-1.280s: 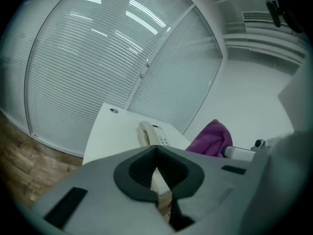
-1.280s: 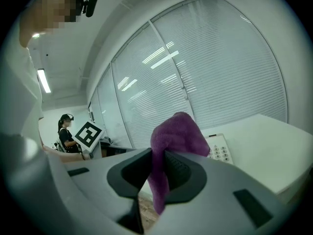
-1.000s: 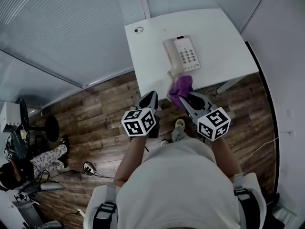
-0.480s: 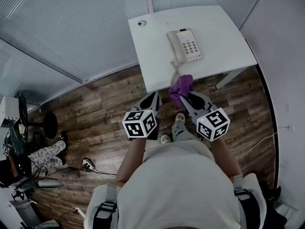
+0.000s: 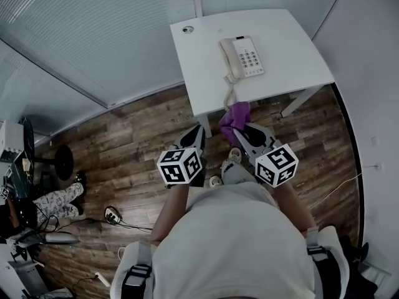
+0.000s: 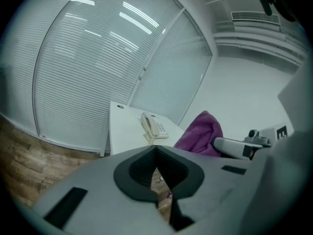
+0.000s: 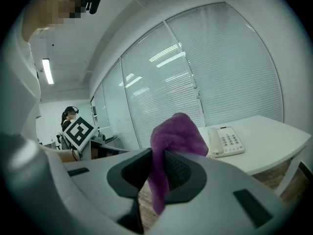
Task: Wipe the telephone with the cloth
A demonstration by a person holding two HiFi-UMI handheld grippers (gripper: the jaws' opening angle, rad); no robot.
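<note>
**Cloth.** The purple terry cloth is clamped between the jaws of the right gripper. A bunched crown stands above the pads and a short tail hangs below them. It appears soft, light and limp, so it will fold and drag rather than hold a shape. Judgement: the wiping face should be the bunched crown ahead of the jaws, and the present hold near the cloth's middle looks adequate. A grip nearer an edge would risk the cloth pulling free under friction.

**Telephone.** The white corded desk telephone sits on the white rectangular table, well apart from the cloth. Its handset rests in the cradle and a coiled cord runs to the near table edge. The hard plastic body is probably light and smooth, so it is liable to slide or shed the handset under a firm stroke. Judgement: steady it at the base's side, clear of the keypad — not by the cord.

**Left gripper.** The left gripper has its jaws together on nothing and is available for steadying.

**Surroundings.** Both grippers hang over the dark wooden plank floor, short of the table. Slatted blinds line the glazed wall behind.
</note>
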